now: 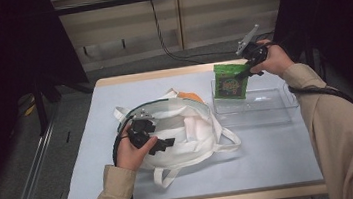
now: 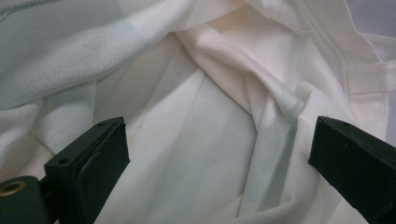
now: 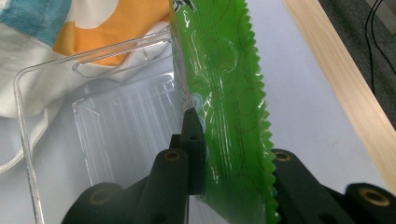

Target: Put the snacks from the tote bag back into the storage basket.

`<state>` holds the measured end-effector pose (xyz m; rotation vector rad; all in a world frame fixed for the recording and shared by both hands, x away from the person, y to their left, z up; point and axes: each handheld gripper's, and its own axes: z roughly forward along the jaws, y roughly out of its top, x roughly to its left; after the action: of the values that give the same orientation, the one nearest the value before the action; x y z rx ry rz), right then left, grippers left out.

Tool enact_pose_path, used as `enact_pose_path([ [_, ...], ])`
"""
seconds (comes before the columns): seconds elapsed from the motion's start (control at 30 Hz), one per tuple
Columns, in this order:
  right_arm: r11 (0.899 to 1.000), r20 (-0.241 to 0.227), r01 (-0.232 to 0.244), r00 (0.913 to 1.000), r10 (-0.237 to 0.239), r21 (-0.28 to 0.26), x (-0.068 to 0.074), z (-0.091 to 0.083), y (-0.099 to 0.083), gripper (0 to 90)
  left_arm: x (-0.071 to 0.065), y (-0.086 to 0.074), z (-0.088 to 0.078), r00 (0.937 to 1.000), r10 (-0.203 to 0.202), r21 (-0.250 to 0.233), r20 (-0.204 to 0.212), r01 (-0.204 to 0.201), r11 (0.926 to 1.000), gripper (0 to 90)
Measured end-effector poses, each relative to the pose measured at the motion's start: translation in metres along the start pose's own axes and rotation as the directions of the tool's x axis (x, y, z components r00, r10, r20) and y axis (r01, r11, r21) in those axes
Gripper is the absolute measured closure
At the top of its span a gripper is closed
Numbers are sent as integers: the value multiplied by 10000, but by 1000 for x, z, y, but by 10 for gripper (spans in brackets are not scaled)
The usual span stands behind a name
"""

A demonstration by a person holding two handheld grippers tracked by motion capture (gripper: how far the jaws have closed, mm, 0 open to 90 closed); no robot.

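A pale grey-blue mat covers a light wooden table (image 1: pixel 161 73) standing on grey flooring before a panelled wall, with dark curtains at both sides. Near the left, a crumpled white canvas tote bag (image 1: pixel 188 128) lies with its looped straps spread. The left gripper (image 1: pixel 162 145) rests over the woven cloth, its jaws spread wide. At the far right, the right gripper (image 1: pixel 243 73) pinches a glossy green snack packet (image 1: pixel 230 81) with zigzag edges, held upright above a clear ribbed plastic tray (image 1: pixel 265 104).
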<state>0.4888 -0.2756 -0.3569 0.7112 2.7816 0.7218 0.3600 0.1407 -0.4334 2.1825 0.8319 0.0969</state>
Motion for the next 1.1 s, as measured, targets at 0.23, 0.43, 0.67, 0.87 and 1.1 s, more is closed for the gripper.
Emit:
enact_pose_path([
  [0.23, 9999, -91, 170, 9998, -170, 8, -2, 5, 2, 776, 0, 0, 0, 10000, -3, 45, 18, 3, 10000, 45],
  [0.43, 9999, -162, 116, 9998, -116, -45, -5, 5, 0, 776, 0, 0, 2, 10000, -52, 26, 16, 52, 10000, 44],
  [0.67, 9999, -222, 100, 9997, -102, -90, -6, 6, -1, 775, 0, 1, 2, 10000, -17, 52, -19, 17, 10000, 43],
  [0.87, 9995, -198, 323, 9993, -324, -68, -6, 7, 2, 775, 0, 1, 3, 10000, -39, 18, -35, 39, 10000, 43],
  [1.1, 9998, -72, 151, 9999, -152, -109, -9, 11, 1, 755, 1, 1, 2, 10000, -60, 36, -16, 60, 10000, 43],
])
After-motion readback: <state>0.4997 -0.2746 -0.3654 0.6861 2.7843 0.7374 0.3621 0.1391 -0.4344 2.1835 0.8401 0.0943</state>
